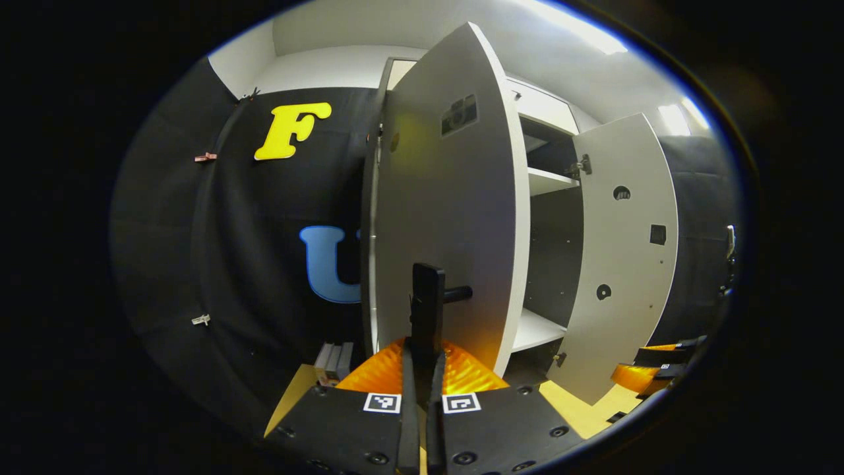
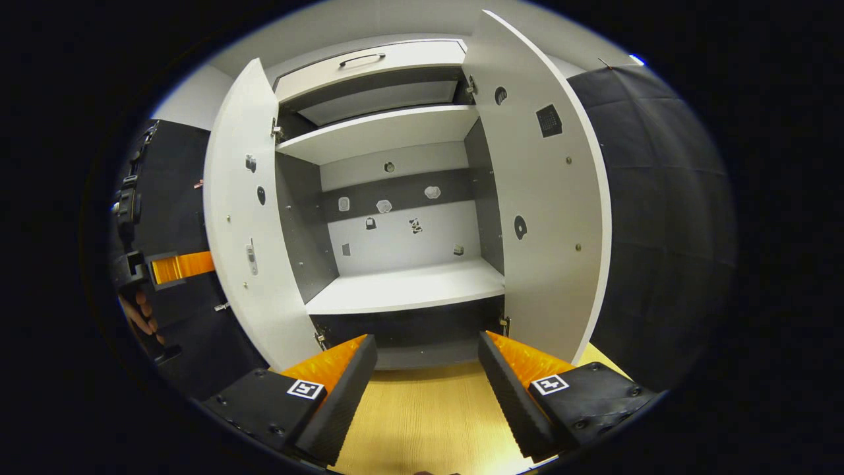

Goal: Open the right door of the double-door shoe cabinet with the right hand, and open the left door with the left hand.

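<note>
The white shoe cabinet (image 2: 395,237) stands with both doors swung out. In the left gripper view the left door (image 1: 448,198) fills the middle, and its black bar handle (image 1: 427,297) sits between my left gripper's fingers; my left gripper (image 1: 422,359) is shut on it. The right door (image 1: 626,251) hangs open farther right, and my right gripper (image 1: 659,369) sits low beside it. In the right gripper view my right gripper (image 2: 425,359) is open and holds nothing, facing the cabinet's inside between the left door (image 2: 244,218) and the right door (image 2: 547,198). My left gripper (image 2: 178,266) shows behind the left door, with a hand (image 2: 138,316) below it.
Inside the cabinet are a lower shelf (image 2: 409,287) and an upper shelf (image 2: 376,132), with a drawer front (image 2: 369,63) on top. The cabinet rests on a light wooden surface (image 2: 422,415). Black cloth walls stand on both sides. A few grey blocks (image 1: 333,361) lie by the cabinet's left foot.
</note>
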`<state>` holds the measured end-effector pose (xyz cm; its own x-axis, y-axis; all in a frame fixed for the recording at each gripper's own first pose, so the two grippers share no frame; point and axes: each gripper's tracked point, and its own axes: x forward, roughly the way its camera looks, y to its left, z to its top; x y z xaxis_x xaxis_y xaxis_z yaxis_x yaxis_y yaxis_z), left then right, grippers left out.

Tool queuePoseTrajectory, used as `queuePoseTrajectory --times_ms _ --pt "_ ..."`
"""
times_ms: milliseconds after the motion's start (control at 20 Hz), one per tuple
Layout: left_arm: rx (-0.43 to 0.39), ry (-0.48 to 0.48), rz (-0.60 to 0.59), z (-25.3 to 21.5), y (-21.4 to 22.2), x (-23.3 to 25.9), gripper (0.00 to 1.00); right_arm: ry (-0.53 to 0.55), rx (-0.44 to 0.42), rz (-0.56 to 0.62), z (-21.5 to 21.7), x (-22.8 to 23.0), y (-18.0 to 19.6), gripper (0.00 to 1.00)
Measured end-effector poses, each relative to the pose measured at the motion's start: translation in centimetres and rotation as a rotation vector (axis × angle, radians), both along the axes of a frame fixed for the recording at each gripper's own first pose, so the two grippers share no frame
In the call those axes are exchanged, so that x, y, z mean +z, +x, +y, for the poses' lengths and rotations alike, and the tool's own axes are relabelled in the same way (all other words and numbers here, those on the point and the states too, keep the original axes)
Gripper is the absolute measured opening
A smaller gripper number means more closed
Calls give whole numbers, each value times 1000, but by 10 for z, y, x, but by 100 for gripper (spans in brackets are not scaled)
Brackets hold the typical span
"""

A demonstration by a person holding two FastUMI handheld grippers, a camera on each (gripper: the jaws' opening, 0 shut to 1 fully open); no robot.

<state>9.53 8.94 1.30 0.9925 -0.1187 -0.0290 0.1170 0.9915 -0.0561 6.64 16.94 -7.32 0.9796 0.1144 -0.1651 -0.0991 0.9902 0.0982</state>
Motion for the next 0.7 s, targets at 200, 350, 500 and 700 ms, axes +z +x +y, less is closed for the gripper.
queuePoseTrajectory --times_ms 200,350,500,700 --pt "142 52 -5 61 1 -3 6 -20 12 4 10 -1 -9 98" --pt "63 -137 -6 61 1 0 5 -44 26 -4 7 0 -15 98" --pt "104 -78 -7 69 2 -2 5 -42 29 3 -2 0 -16 98" --pt "204 10 13 66 -10 4 5 -28 39 -2 -25 8 -10 98"
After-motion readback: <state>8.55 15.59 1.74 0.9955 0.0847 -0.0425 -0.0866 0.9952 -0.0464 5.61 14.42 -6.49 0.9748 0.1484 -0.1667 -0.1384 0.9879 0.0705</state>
